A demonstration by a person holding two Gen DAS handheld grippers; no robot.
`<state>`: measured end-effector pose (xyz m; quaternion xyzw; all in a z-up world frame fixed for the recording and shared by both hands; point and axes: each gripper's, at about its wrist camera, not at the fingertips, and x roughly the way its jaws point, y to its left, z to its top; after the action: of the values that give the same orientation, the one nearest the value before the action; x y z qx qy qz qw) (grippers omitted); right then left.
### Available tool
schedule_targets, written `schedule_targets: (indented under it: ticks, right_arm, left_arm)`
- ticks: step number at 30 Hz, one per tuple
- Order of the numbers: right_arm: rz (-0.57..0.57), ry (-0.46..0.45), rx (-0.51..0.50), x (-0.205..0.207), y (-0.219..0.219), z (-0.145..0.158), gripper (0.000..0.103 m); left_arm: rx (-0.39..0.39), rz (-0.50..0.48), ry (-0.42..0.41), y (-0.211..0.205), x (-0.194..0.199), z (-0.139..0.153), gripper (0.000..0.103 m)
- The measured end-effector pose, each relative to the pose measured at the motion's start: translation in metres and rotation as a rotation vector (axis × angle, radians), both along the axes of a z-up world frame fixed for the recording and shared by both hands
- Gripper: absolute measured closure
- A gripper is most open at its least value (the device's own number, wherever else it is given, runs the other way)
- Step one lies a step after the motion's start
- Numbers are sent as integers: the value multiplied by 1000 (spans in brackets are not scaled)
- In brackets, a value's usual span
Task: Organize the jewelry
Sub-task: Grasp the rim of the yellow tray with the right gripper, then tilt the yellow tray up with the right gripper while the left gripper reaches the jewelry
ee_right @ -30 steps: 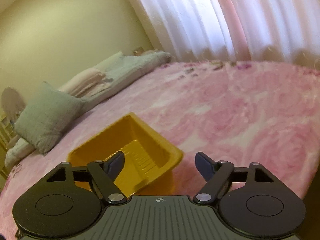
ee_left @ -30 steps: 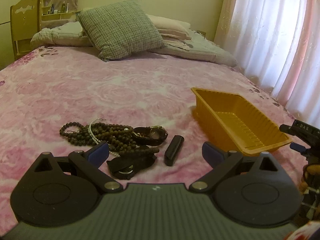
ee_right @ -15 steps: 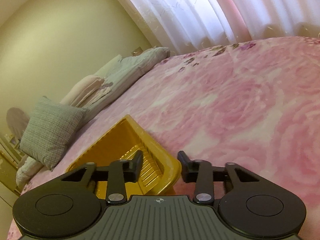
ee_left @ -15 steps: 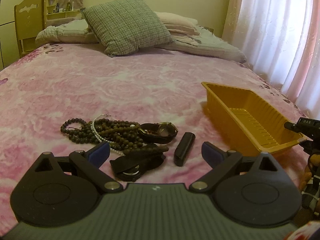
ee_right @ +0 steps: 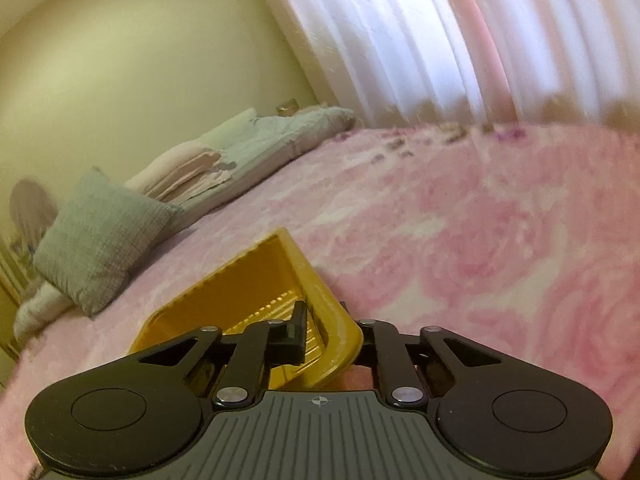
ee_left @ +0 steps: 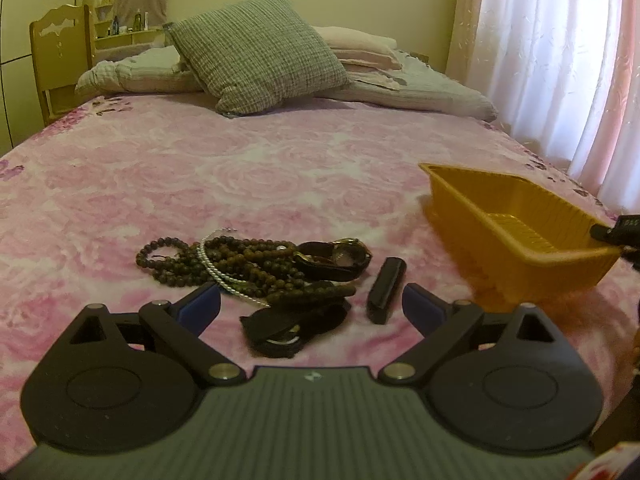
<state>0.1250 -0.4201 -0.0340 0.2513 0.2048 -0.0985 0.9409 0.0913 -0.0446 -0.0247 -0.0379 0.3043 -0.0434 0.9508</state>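
Note:
A heap of jewelry lies on the pink bedspread just ahead of my left gripper (ee_left: 310, 304), which is open and holds nothing. In the heap are brown bead strands (ee_left: 240, 264), a thin pearl strand (ee_left: 208, 266), a wristwatch (ee_left: 344, 254), a black strap piece (ee_left: 288, 328) and a small black case (ee_left: 386, 290). The yellow tray (ee_left: 492, 204) stands to the right. My right gripper (ee_right: 332, 330) is closing its jaws on the near corner wall of the yellow tray (ee_right: 240, 292), one finger inside and one outside, pads pressing on it.
A grey checked cushion (ee_left: 260, 52) and folded bedding (ee_left: 400, 84) lie at the head of the bed. White and pink curtains (ee_left: 560, 60) hang along the right side. A wooden chair (ee_left: 60, 60) stands at the far left.
My right gripper's jaws have come together from wide open onto the tray's near corner. The left gripper stays open and has hardly moved.

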Motion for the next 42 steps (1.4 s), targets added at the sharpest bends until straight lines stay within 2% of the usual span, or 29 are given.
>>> schedule_targets:
  ticks: [10,15,23,27,29,33,37,42]
  right_arm:
    - [86,-14,-262,-1,37,25,95]
    - [182,-43,-415,-5,48,31,96]
    - [322,-94,-572,-10,51,31,96]
    - [394,-115,-621,-7,52,31,96]
    - [398,-115,-613,-5,53,32,96]
    - [365,-115,-613,-5,61,31,96]
    - [288,-58,-603,-2,72,37,96]
    - [272,-57,-632,-1,84,35,96]
  left_arm:
    - [-1,-9,-1,15,-2,-2,11]
    - [-27,-27,12,18,-2,-4,13]
    - [-45,-44,24,15,-2,-7,15]
    - [-50,-38,30,16,-3,-8,18]
    - [-45,-31,34,17,-4,-11,20]
    - [-30,-25,67,21,-3,-20,24]
    - [-4,-44,80,23,0,-26,29]
    - [23,-76,60,23,9,-25,37]
